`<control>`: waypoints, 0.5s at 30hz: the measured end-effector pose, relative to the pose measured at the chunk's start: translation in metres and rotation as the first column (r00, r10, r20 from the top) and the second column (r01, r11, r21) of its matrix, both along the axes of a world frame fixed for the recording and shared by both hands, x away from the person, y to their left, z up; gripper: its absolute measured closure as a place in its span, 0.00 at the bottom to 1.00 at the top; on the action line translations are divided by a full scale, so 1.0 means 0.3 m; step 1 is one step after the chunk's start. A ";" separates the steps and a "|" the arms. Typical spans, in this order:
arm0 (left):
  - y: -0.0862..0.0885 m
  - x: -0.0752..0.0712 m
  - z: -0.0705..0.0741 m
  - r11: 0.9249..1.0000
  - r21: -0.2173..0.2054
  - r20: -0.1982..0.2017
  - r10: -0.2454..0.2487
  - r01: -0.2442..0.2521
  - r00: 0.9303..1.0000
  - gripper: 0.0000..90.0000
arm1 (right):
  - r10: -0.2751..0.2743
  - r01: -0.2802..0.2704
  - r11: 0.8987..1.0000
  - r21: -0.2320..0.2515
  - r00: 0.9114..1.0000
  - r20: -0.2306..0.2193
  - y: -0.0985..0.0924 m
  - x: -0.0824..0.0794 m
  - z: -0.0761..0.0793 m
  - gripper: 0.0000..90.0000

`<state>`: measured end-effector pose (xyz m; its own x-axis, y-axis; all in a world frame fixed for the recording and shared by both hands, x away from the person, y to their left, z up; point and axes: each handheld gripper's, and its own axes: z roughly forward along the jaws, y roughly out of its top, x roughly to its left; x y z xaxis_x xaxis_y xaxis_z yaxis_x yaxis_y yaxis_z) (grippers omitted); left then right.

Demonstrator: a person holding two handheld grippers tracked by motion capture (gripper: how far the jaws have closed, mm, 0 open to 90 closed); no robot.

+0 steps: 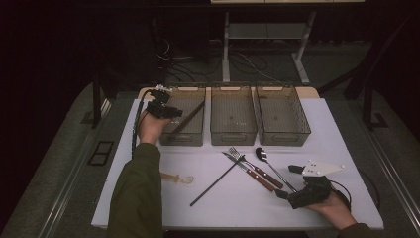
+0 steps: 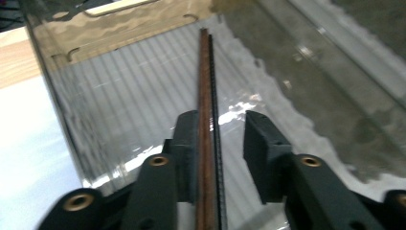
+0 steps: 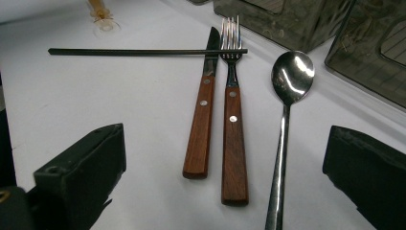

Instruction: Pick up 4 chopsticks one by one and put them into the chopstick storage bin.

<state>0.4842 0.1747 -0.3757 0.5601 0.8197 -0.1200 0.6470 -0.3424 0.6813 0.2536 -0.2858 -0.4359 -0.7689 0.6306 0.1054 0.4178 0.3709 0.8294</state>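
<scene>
Left tool (image 2: 221, 139) astride chopstick (image 2: 207, 96), unclamped.

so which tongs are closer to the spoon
Right. The right tongs sit open on the table just beside the spoon, by its handle end. The left tongs are far across the table at the left bin, around a chopstick.

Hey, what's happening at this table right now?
A person is sorting cutlery into three clear bins. The left gripper is over the left bin, jaws apart around a dark chopstick lying against one pad. The right gripper rests open on the table near a knife, fork, spoon and second chopstick.
</scene>
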 end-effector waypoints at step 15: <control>-0.017 -0.116 0.078 0.990 -0.104 0.069 -0.091 0.098 0.993 0.45 | -0.005 0.005 1.000 -0.003 1.000 -0.001 0.002 -0.001 0.000 0.01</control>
<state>0.4494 0.1695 -0.3522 0.6436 0.7472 -0.1658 0.5695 -0.3227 0.7560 0.2532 -0.2853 -0.4359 -0.7655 0.6350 0.1036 0.4202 0.3714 0.8279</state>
